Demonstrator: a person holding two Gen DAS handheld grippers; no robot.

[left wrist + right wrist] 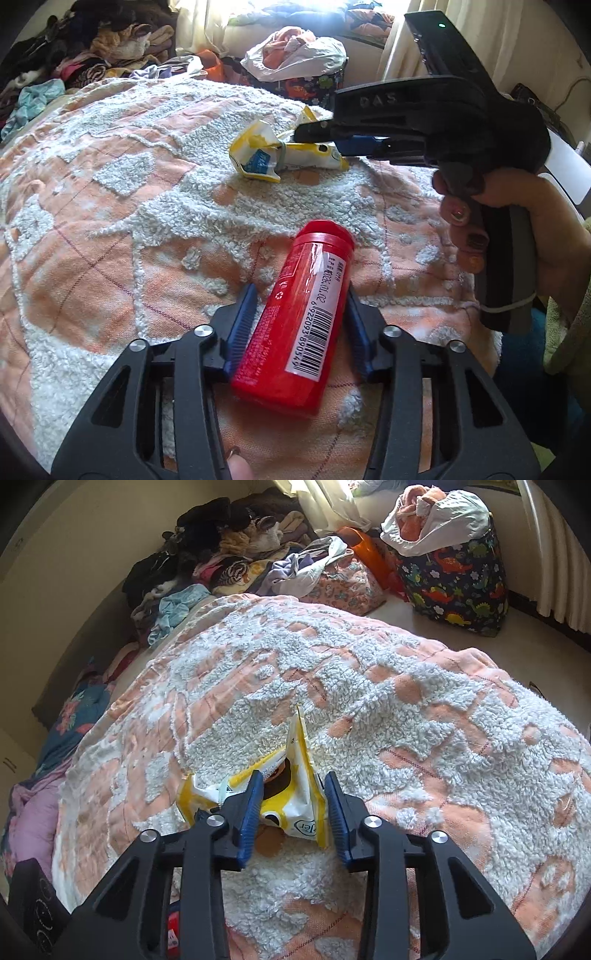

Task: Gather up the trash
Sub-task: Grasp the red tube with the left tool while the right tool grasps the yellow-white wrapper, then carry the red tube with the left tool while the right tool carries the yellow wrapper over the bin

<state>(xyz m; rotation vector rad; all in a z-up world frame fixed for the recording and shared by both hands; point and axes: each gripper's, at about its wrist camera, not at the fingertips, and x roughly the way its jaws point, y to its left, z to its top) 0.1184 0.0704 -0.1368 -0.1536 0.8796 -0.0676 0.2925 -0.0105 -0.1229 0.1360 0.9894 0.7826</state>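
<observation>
Now both grippers close on trash lying on a fuzzy peach-and-white blanket (424,716). The left gripper (301,314) clamps a red tube (291,314), though the right pad's contact is partly hidden. The right gripper (293,812) pinches a crumpled yellow wrapper (295,794); squeezing firmly before lifting should avoid snagging the pile.
</observation>
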